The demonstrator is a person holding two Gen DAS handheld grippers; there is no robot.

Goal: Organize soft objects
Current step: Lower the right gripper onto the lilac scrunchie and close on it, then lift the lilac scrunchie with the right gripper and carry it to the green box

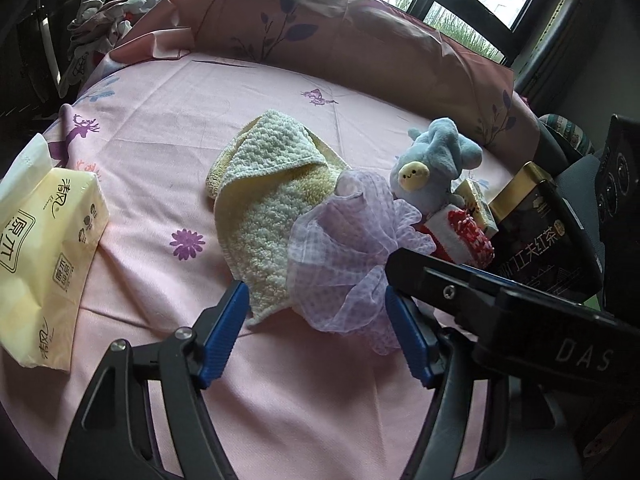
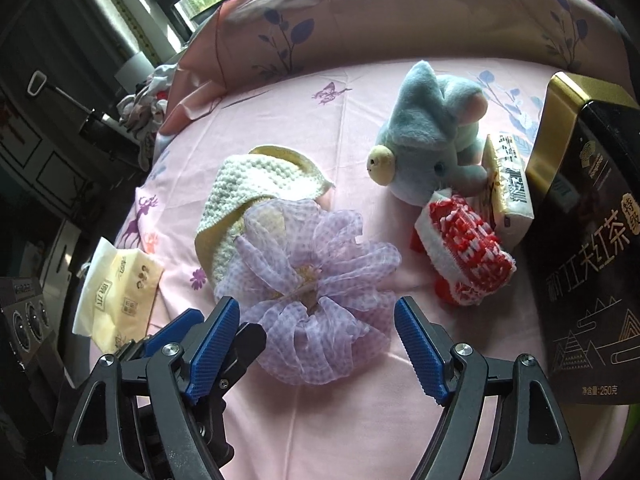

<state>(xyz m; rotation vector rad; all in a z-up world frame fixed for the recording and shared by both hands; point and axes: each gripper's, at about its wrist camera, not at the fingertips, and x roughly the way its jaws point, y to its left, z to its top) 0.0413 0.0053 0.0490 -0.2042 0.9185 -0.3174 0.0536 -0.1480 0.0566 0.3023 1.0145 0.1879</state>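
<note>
- Bed sheet (image 1: 168, 132), pink with purple flowers and deer, covers the whole work surface; a matching pillow (image 1: 320, 28) runs along the far edge under the window.
- Black tea box (image 2: 592, 264) with gold trim stands at the right edge of the sheet.
- Tissue pack (image 1: 44, 256), pale yellow, lies flat at the left edge, well apart from the rest.
- Yellow towel (image 1: 272, 200), folded loosely, lies mid-sheet.
- Lilac mesh sponge (image 2: 308, 292) rests against the towel's near end, partly over it.
- Blue plush toy (image 2: 432, 148) sits beyond the sponge, to the right, touching a red-and-white knit piece (image 2: 464, 252) and a small gold packet (image 2: 508, 176).
- Left gripper (image 1: 316, 320): jaws apart, straddling the towel's near corner and the sponge; right pad looks against the mesh, left pad clear of the fabric. Nothing clamped.
- Right gripper (image 2: 316, 348): jaws apart, the sponge's near edge between them, pads not pressing it. The left gripper's tip shows just beside its left finger.
</note>
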